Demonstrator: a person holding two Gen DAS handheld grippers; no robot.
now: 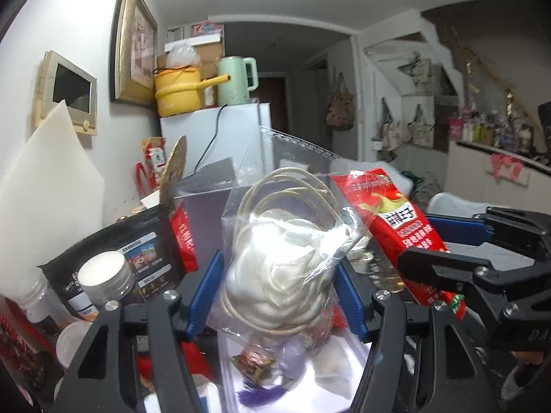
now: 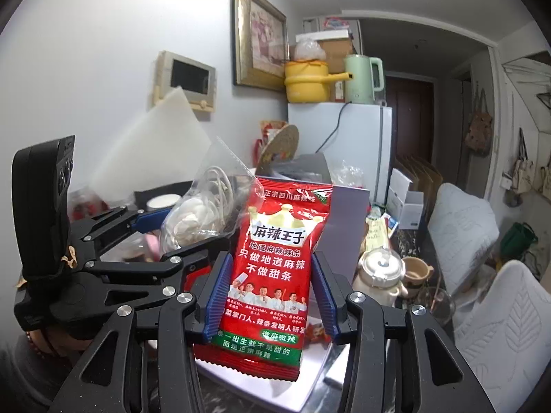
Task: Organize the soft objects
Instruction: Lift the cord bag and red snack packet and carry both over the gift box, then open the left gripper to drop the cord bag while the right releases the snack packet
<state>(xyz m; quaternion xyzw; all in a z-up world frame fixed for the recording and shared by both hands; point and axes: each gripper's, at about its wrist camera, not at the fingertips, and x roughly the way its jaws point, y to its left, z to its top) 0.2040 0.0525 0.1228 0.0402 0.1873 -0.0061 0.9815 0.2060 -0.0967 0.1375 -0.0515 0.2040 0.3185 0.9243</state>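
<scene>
Above the messy worktop (image 2: 320, 371), the left tool (image 1: 279, 289) squeezes a clear bag (image 1: 286, 261) and the right tool (image 2: 270, 296), at 3 o'clock, squeezes a red snack pack (image 2: 275, 268), neither put away yet.

Two grippers: left gripper (image 1: 279, 289), right gripper (image 2: 270, 296). One clear bag of white cord (image 1: 286, 241); one red snack packet (image 2: 272, 275). One yellow pot (image 2: 306, 81), one green kettle (image 2: 361, 79), one framed picture (image 2: 260, 34), two white cushioned chairs (image 2: 461, 227).
</scene>
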